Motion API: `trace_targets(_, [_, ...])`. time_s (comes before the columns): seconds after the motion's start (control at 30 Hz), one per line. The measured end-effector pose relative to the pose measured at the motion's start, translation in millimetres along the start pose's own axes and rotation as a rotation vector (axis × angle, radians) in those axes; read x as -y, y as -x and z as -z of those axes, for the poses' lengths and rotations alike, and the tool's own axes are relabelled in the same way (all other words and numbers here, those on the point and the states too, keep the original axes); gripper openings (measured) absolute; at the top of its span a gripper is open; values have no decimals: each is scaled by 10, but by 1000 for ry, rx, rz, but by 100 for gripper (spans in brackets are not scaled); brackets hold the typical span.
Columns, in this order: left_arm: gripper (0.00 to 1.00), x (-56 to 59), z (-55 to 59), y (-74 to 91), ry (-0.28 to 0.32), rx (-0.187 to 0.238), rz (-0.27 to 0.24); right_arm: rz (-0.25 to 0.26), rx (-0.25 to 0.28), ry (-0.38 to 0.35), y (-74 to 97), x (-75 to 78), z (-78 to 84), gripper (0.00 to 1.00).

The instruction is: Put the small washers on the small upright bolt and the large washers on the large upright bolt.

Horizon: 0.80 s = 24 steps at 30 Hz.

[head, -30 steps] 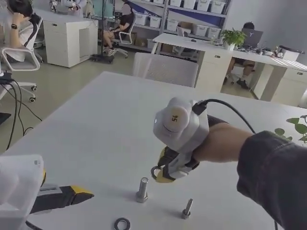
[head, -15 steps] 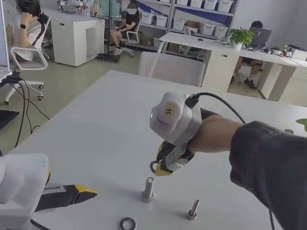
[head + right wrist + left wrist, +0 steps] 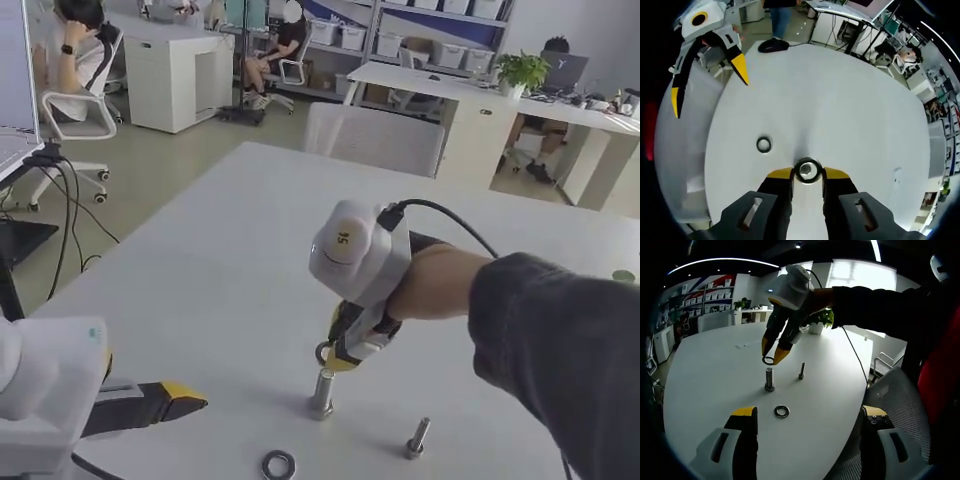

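Head view: the right gripper has its yellow-tipped jaws pinched on a grey metal washer, held just above the top of the large upright steel bolt and not on it. The small upright bolt stands near, to the right. A second grey washer lies flat on the white table, with the left gripper beside it.

Left gripper view: its own jaws stand wide apart and hold nothing; the second grey washer lies just ahead, between them, with both bolts beyond.

Right gripper view: the held washer sits clamped at the jaw tips.
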State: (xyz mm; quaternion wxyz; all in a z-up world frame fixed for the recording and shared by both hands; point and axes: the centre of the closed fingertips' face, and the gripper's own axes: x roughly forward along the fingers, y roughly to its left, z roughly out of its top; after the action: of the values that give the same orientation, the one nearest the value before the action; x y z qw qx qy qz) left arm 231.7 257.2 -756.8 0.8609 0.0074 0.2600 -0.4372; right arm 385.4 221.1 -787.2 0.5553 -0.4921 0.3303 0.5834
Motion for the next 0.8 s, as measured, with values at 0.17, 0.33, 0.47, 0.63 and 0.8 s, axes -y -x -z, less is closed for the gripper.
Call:
trace_targets(0.17, [84, -8, 14, 4, 5, 0, -2, -16, -13, 1, -63, -8, 32, 22])
trace_targets(0.33, [84, -10, 33, 4, 9, -2, -4, -28, -23, -1, -119, -27, 61, 22])
trace_targets(0.47, [84, -17, 52, 7, 13, -6, -4, -36, -28, 1, -157, -36, 62, 22])
trace_targets(0.63, [84, -32, 64, 13, 17, -5, -7, -45, -38, 1, -221, -41, 76, 22])
trace_targets(0.8, [84, -45, 82, 22, 23, -5, -8, -51, -45, 3, -257, -55, 92, 22])
